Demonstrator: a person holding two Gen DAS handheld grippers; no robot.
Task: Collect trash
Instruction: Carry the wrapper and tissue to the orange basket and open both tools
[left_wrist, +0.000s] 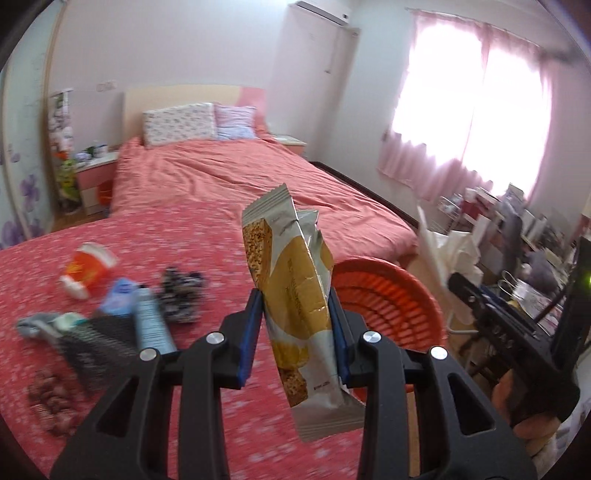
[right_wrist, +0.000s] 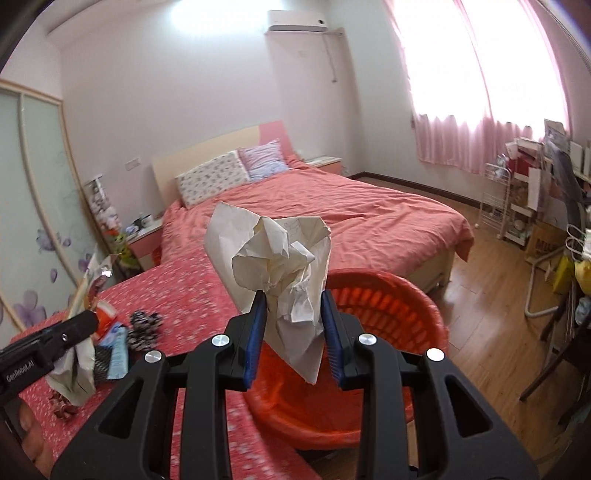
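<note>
Orange basket (right_wrist: 388, 317) sits at the edge of the red cloth (left_wrist: 207, 236), just beyond both our grippers. Our left gripper (left_wrist: 295, 332) clamps a yellow and silver wrapper (left_wrist: 295, 288), held upright beside the basket. Our right gripper (right_wrist: 293, 332) clamps a crumpled paper (right_wrist: 280, 258) above the basket's near rim. On the cloth to the left lie a red cup (left_wrist: 86, 269), a blue tube (left_wrist: 151, 325), a dark patterned wad (left_wrist: 181, 295) and nut shells (left_wrist: 50, 398), all blurred.
</note>
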